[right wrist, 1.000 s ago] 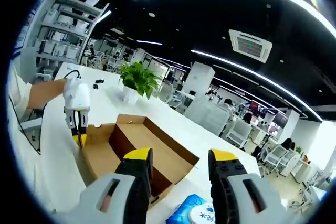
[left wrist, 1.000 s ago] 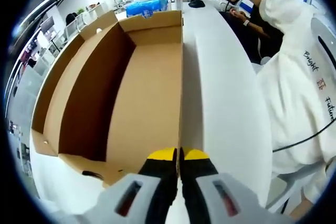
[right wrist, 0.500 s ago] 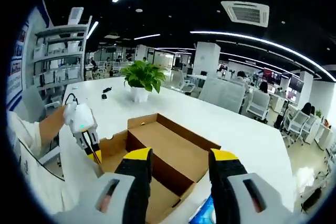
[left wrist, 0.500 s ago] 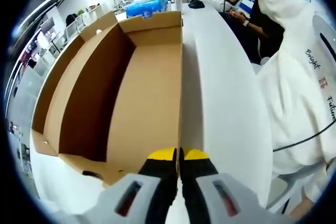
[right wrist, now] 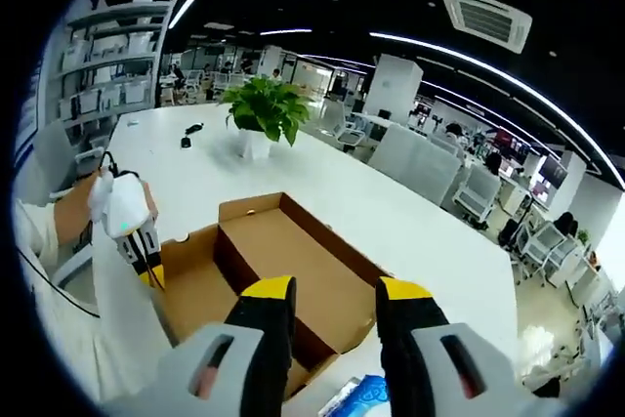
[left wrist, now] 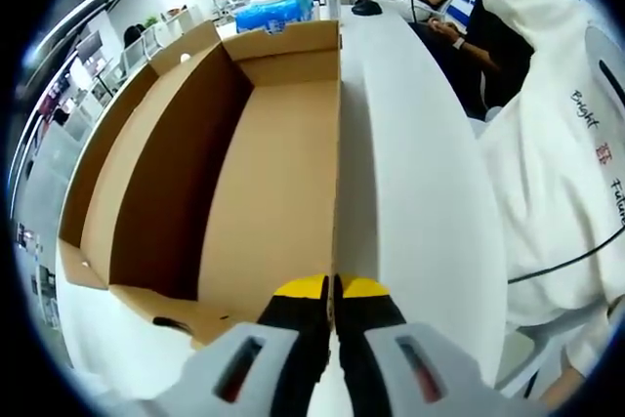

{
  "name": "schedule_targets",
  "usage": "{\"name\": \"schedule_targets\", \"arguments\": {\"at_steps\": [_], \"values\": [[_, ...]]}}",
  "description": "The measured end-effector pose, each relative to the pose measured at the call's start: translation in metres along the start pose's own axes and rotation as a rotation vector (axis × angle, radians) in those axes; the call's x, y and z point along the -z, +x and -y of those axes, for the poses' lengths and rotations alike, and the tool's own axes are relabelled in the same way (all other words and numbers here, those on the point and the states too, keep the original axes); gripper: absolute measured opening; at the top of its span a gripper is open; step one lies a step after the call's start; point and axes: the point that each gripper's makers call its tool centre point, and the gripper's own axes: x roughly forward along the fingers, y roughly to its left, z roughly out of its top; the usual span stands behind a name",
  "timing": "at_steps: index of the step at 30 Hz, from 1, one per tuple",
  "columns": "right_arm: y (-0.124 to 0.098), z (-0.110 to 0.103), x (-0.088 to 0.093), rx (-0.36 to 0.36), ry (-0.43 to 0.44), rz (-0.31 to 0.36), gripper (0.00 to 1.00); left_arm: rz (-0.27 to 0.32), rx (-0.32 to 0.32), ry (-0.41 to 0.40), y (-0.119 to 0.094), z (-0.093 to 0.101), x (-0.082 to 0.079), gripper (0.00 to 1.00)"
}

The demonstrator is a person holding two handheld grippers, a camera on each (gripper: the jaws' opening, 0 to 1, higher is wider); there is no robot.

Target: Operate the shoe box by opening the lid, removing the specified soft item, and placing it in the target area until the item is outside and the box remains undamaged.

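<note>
The brown cardboard shoe box (left wrist: 278,173) lies open on the white table, and nothing shows inside it. My left gripper (left wrist: 335,287) is at the box's near right edge, its yellow-tipped jaws shut on that cardboard edge. The right gripper view looks down on the same box (right wrist: 293,256), with the left gripper (right wrist: 146,266) pinching its left rim. Above the box my right gripper (right wrist: 335,300) hovers open with nothing between its fingers. A blue soft pack (left wrist: 273,12) lies on the table just beyond the box's far end, and the blue pack (right wrist: 363,396) also peeks out below the right gripper.
A person in white clothes (left wrist: 562,153) stands close along the table's right side, with a black cable hanging there. A potted plant (right wrist: 264,109) stands on the white table (right wrist: 391,227) beyond the box. Office desks, chairs and shelves surround the table.
The right gripper view has tipped down and come closer, so the box sits more central. The left gripper and the box have not moved.
</note>
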Motion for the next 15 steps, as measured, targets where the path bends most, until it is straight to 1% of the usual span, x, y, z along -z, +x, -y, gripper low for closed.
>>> {"name": "schedule_targets", "arguments": {"at_steps": [3,4,6,7,8,9,13,15], "values": [[0.005,0.003,-0.003,0.012,-0.012,-0.002,0.31,0.006,-0.002,0.004,0.000,0.000,0.000,0.02],[0.010,0.004,-0.004,0.013,-0.009,-0.012,0.30,0.005,-0.002,0.004,0.000,0.000,0.000,0.02],[0.014,0.007,-0.006,0.016,-0.003,-0.013,0.25,0.002,-0.002,0.004,0.000,0.000,0.000,0.02],[0.015,0.007,-0.007,0.015,0.000,-0.011,0.26,0.001,-0.002,0.005,0.000,0.000,0.000,0.02],[0.018,0.006,-0.011,0.013,0.023,0.003,0.27,0.002,-0.002,0.003,0.000,0.001,0.000,0.02],[0.022,0.003,-0.012,0.001,0.034,0.001,0.28,0.003,-0.002,0.004,-0.001,0.001,0.000,0.02],[0.025,0.001,-0.014,-0.008,0.038,0.004,0.29,0.003,-0.003,0.004,-0.001,0.001,0.000,0.02],[0.028,-0.001,-0.013,-0.014,0.040,0.001,0.33,0.003,-0.004,0.004,-0.001,0.001,0.000,0.02]]}}
